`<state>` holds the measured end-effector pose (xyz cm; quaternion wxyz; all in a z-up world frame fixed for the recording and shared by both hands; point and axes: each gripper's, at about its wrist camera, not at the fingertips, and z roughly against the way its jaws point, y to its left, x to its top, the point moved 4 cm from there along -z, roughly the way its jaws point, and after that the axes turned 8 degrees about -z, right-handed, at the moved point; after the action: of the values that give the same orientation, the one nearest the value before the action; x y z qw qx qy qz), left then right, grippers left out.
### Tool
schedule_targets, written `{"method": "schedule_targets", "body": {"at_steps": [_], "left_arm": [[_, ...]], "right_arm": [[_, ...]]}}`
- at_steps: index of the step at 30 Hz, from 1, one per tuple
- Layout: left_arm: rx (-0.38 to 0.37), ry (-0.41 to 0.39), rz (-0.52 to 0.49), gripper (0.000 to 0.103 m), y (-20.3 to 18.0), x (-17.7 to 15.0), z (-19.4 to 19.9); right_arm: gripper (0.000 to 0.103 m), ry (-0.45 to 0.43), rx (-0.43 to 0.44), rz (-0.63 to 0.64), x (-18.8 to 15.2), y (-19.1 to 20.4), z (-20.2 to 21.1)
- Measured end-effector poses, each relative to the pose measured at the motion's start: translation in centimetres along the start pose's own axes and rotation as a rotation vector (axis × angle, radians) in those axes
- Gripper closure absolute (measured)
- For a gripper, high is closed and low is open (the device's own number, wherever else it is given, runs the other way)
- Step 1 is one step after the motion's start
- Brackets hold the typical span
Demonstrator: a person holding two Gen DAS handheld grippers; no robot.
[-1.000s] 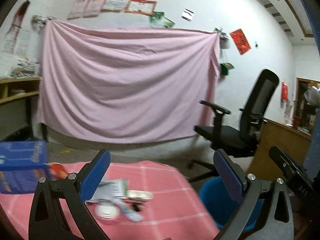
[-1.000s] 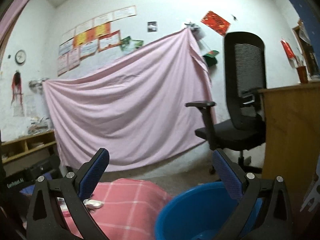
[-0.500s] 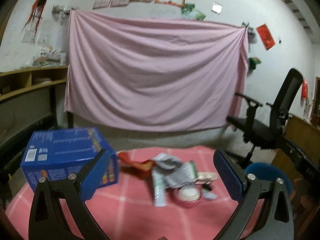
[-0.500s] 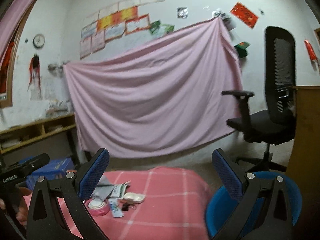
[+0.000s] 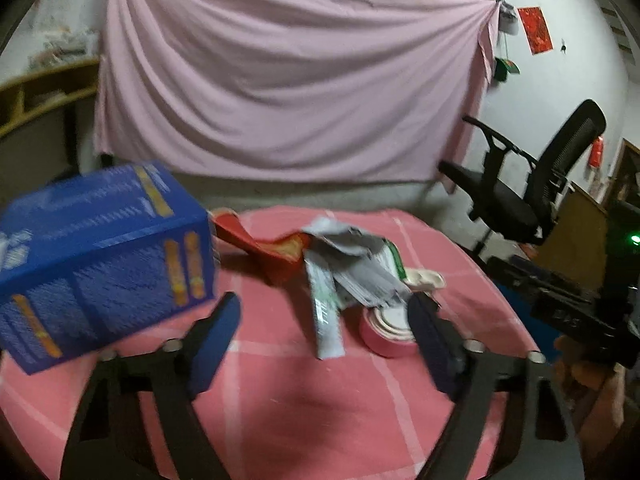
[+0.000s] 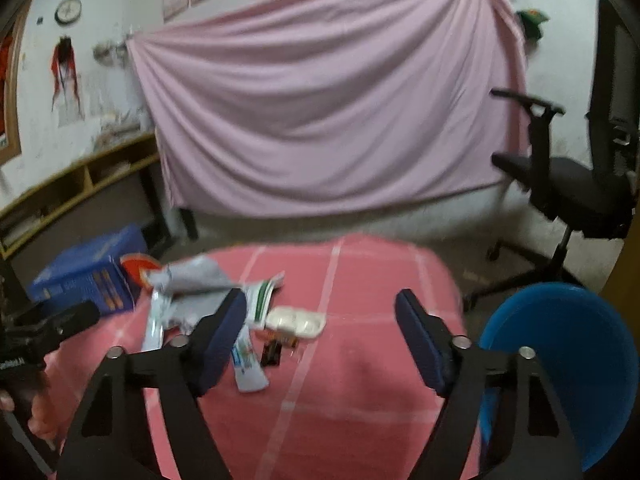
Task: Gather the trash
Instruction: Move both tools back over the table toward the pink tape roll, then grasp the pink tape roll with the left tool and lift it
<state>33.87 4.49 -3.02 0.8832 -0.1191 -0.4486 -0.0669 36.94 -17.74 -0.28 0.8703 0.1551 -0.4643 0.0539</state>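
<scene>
Trash lies in a heap on the pink checked tablecloth point(image 5: 304, 400): a red wrapper point(image 5: 276, 248), crumpled grey and green-white wrappers point(image 5: 352, 268), a pink round tin point(image 5: 386, 330) and a white blister tray point(image 6: 296, 320). A toothpaste tube point(image 6: 248, 360) and a small black item point(image 6: 272, 352) lie beside them. My left gripper point(image 5: 323, 300) hovers in front of the heap, its jaws closing with nothing between them. My right gripper point(image 6: 321, 296) hangs over the cloth to the right of the heap, also closing on nothing. A blue bin point(image 6: 560, 364) stands beside the table on the right.
A large blue carton point(image 5: 100, 268) stands at the table's left end. A black office chair point(image 6: 580, 184) is behind the bin, and a pink sheet point(image 5: 288, 80) covers the back wall. Wooden shelves point(image 6: 72, 188) run along the left wall.
Both grippers have swung left and tipped down toward the table, so the trash heap looks larger and closer. Both pairs of jaws stand narrower than before.
</scene>
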Motion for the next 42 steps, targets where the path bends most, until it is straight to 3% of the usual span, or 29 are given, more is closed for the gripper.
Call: {"method": "schedule_targets", "body": {"at_steps": [4, 7, 15, 21, 27, 38, 40, 42], "left_arm": [[-0.099, 0.075, -0.009, 0.056, -1.1, 0.1, -1.3], [-0.140, 0.112, -0.028, 0.063, -2.0, 0.3, -1.9], [-0.182, 0.205, -0.059, 0.063, -3.1, 0.3, -3.5], [-0.162, 0.232, -0.112, 0.057, -3.9, 0.5, -4.2], [-0.180, 0.236, -0.054, 0.057, -2.9, 0.7, -4.9], [-0.183, 0.251, -0.054, 0.055, -3.2, 1.0, -5.6], [-0.185, 0.251, -0.058, 0.053, -3.3, 1.0, -5.7], [-0.185, 0.246, -0.066, 0.049, -3.5, 1.0, -5.6]], "right_arm": [[0.052, 0.104, 0.006, 0.020, -0.7, 0.3, -1.9], [0.060, 0.175, 0.016, 0.023, -1.2, 0.6, -3.2], [0.071, 0.295, 0.043, 0.023, -2.1, 0.8, -5.2], [0.071, 0.323, 0.058, -0.020, -2.2, 0.3, -5.4], [0.071, 0.375, 0.080, -0.012, -2.5, 0.6, -6.4], [0.073, 0.450, 0.129, -0.035, -3.0, 0.7, -7.5], [0.091, 0.449, 0.147, -0.034, -2.9, 0.7, -7.3], [0.091, 0.441, 0.138, -0.026, -3.0, 0.5, -6.8]]}}
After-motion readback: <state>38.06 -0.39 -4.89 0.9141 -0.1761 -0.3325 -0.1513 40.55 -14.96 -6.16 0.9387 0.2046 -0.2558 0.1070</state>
